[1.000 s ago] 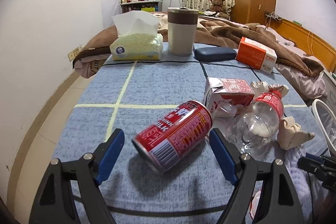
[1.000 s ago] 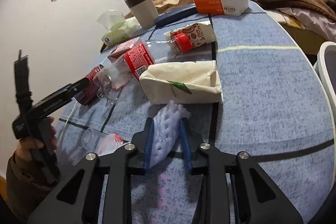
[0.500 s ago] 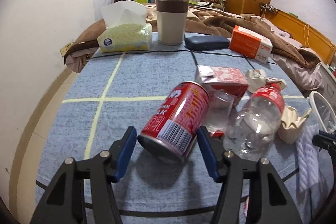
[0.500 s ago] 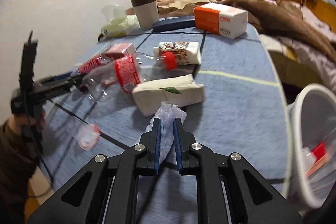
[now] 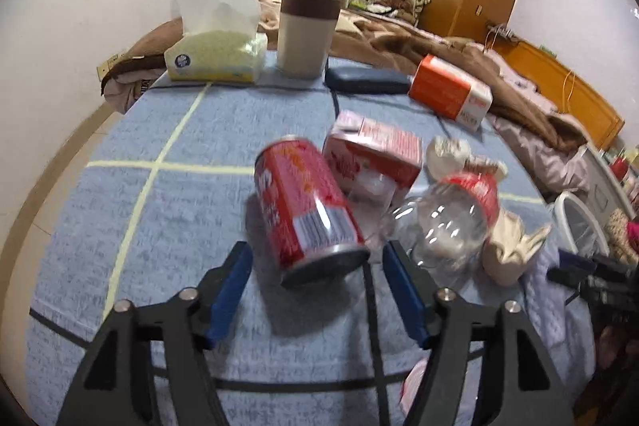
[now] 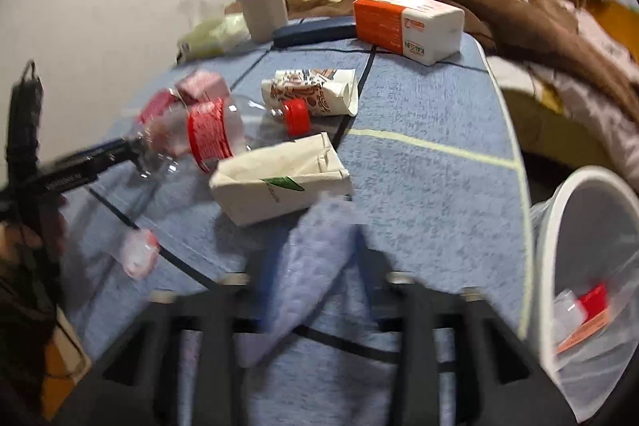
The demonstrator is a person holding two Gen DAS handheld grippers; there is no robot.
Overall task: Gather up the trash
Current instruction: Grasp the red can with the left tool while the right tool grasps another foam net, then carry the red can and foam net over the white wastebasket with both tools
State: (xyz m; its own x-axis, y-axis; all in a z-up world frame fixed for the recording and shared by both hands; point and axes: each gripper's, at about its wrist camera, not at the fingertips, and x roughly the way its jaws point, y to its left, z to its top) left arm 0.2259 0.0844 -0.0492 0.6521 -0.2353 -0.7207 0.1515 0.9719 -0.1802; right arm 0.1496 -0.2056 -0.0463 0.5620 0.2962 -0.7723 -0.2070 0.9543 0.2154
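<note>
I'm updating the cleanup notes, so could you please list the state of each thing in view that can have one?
Left gripper: jaws opening, astride the can, pads clear.
Right gripper: jaws opening, cloth fold between them.
Red can: lying on its side.
Clear bottle: lying down, red cap on.
White carton: on its side, end open.
Bin: open, some trash inside.
Tumbler: upright, lidded.

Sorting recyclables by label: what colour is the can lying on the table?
Red, with white lettering and a barcode; the can shows best in the left wrist view.
</note>
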